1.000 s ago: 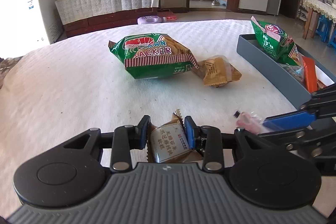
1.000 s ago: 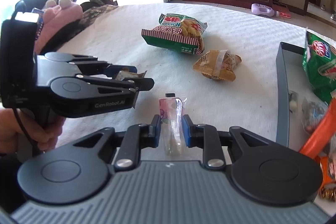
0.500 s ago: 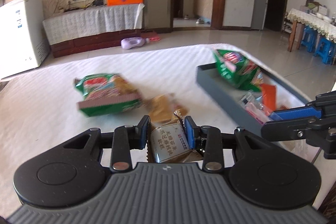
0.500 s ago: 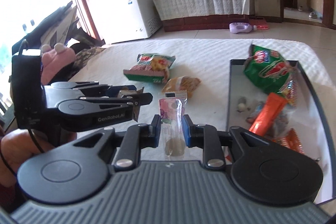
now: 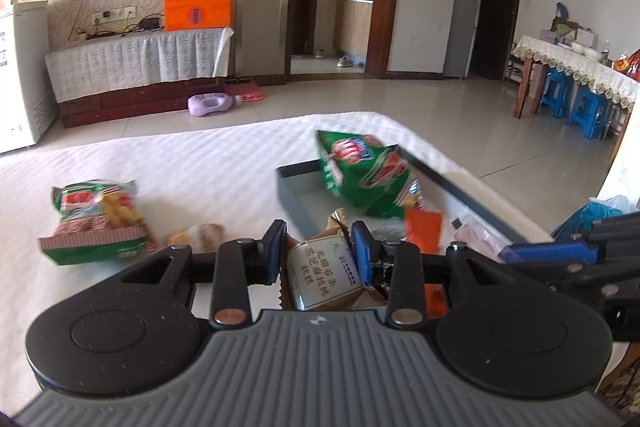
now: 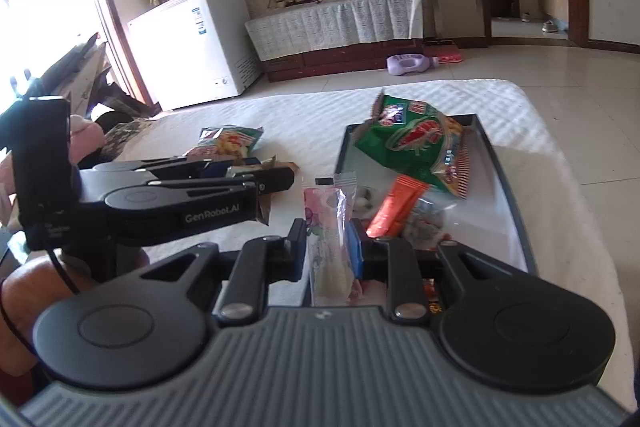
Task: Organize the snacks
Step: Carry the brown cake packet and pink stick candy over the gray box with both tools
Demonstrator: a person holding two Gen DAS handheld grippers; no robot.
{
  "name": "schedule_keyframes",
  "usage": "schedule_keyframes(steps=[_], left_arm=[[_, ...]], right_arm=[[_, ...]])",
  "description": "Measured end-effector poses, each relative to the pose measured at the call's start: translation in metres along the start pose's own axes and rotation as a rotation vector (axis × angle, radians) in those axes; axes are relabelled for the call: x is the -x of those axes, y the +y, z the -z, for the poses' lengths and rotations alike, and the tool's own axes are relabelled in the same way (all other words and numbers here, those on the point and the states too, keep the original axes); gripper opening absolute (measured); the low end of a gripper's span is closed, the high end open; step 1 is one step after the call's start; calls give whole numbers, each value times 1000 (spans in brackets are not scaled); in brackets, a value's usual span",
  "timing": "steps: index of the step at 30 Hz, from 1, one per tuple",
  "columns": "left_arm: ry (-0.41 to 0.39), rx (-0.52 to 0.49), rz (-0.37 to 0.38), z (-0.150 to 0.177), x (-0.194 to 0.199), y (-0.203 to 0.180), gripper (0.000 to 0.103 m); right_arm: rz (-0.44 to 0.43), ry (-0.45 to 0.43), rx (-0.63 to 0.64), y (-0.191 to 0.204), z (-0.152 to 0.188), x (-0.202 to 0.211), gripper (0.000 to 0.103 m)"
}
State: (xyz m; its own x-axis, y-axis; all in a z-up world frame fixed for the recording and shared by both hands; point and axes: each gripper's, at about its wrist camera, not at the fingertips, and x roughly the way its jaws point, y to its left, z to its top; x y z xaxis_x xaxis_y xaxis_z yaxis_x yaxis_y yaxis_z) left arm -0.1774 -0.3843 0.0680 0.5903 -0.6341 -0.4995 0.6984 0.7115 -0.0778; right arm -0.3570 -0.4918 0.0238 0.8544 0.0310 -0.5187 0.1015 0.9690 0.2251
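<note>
Left wrist: left gripper (image 5: 318,247) pinches a brown cake packet (image 5: 320,277) between its pads, tray (image 5: 296,199) just ahead and right of the fingers, likely the drop spot. Right gripper (image 6: 328,245) clamps a clear pink sachet (image 6: 330,227) upright, tray ahead-right. Cracker bag (image 5: 96,223) and bun (image 5: 200,235) lie ahead-left, unsorted

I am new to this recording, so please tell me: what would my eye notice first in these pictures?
Each tool grips a snack: the left tool a brown packet, the right tool a slim pink sachet. Beyond them, a grey tray on the white cloth holds a big green bag, and another green bag lies outside it.
</note>
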Motion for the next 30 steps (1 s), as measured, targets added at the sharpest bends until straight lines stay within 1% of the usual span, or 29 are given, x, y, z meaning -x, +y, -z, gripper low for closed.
schedule_keyframes(steps=[4, 12, 22, 30], left_arm=[[-1, 6, 17, -4, -12, -14, 41], [-9, -26, 48, -10, -37, -33, 41], [27, -5, 69, -16, -84, -39, 41], [75, -3, 52, -14, -112, -37, 43]], right_arm=[[17, -2, -11, -11, 3, 5, 25], [29, -9, -30, -27, 3, 9, 25], [40, -5, -43, -40, 2, 6, 25], [53, 12, -31, -43, 4, -2, 25]])
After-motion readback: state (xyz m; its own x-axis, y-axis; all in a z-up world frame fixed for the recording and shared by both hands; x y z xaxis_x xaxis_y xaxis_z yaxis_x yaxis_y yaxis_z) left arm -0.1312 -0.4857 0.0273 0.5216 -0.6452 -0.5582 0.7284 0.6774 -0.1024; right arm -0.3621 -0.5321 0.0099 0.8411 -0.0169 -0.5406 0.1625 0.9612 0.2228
